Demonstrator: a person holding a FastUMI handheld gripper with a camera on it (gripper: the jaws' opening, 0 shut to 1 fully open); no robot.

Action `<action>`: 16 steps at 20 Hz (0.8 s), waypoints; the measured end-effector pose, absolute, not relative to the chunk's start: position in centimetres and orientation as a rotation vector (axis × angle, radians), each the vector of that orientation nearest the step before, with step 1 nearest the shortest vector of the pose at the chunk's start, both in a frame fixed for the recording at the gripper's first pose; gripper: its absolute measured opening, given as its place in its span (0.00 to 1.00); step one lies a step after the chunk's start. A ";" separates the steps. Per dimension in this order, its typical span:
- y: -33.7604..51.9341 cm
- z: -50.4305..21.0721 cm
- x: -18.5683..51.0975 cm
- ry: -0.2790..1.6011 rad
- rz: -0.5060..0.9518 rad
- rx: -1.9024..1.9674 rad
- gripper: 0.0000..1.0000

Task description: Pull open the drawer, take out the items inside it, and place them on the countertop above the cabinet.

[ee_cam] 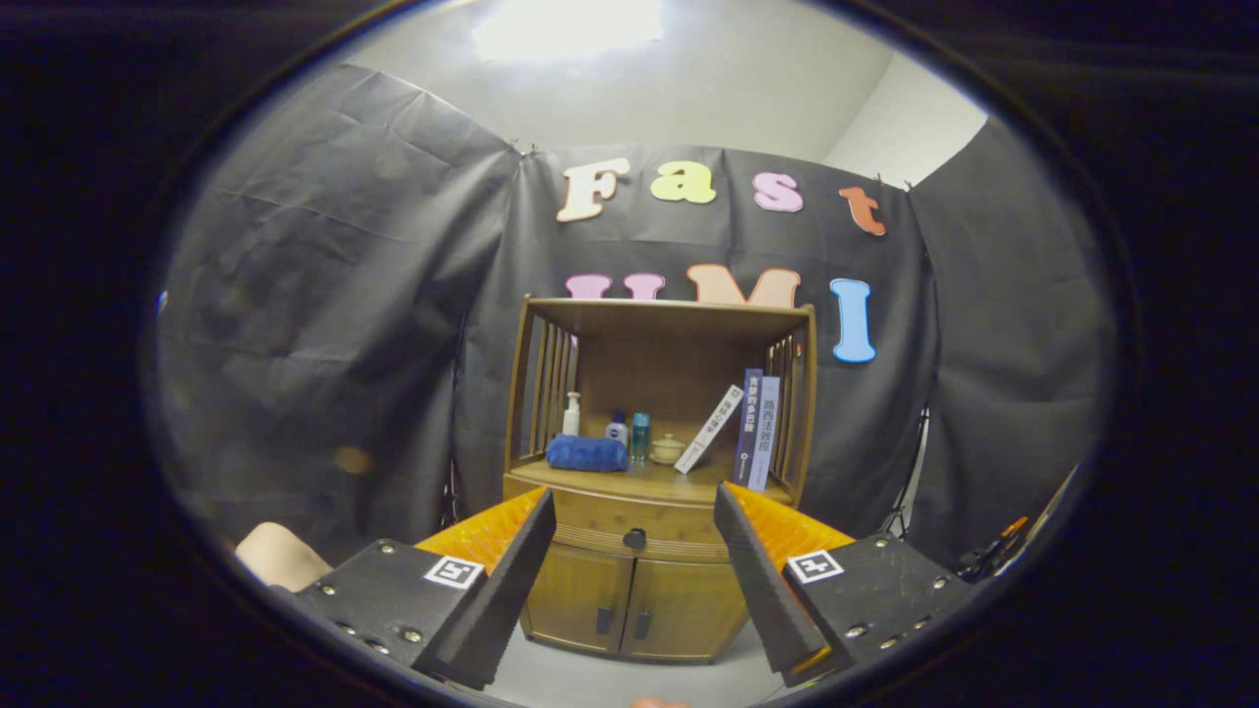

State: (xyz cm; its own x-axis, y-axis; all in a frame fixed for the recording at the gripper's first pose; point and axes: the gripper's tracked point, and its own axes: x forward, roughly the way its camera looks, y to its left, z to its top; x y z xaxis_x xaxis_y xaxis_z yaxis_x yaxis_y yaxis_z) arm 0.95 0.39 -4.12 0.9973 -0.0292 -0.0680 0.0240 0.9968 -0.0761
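Observation:
A small wooden cabinet (644, 590) stands against the black cloth wall, some way beyond my fingers. Its drawer (590, 516) is shut, with a dark round knob (634, 538) at its middle. What lies inside the drawer is hidden. The countertop (629, 482) above the drawer is a shelf under a wooden roof with slatted sides. My gripper (634, 511) is open, its two orange-and-black fingers spread wide with nothing between them. The knob shows in the gap between the fingers, far ahead.
On the countertop lie a rolled blue towel (586, 453), a white pump bottle (571, 414), two small bottles (629, 433), a little lidded pot (668, 448) and a few books (755, 428), one leaning. Two cupboard doors (629, 615) sit below the drawer. Pale floor lies in front.

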 end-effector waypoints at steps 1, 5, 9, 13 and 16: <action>0.1 -4.8 1.7 0.084 -0.035 -0.085 0.97; -1.5 -8.0 5.3 0.124 -0.058 -0.125 0.97; -4.0 -11.1 9.8 0.134 -0.117 -0.200 0.96; -4.5 -14.3 14.5 0.134 -0.126 -0.228 0.96; -3.5 -17.0 17.7 0.151 -0.106 -0.215 0.96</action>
State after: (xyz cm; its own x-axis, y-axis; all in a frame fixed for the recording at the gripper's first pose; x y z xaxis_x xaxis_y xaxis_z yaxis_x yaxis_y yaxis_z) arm 17.69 -3.55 -17.04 0.9830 -0.1212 -0.1376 0.0889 0.9713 -0.2205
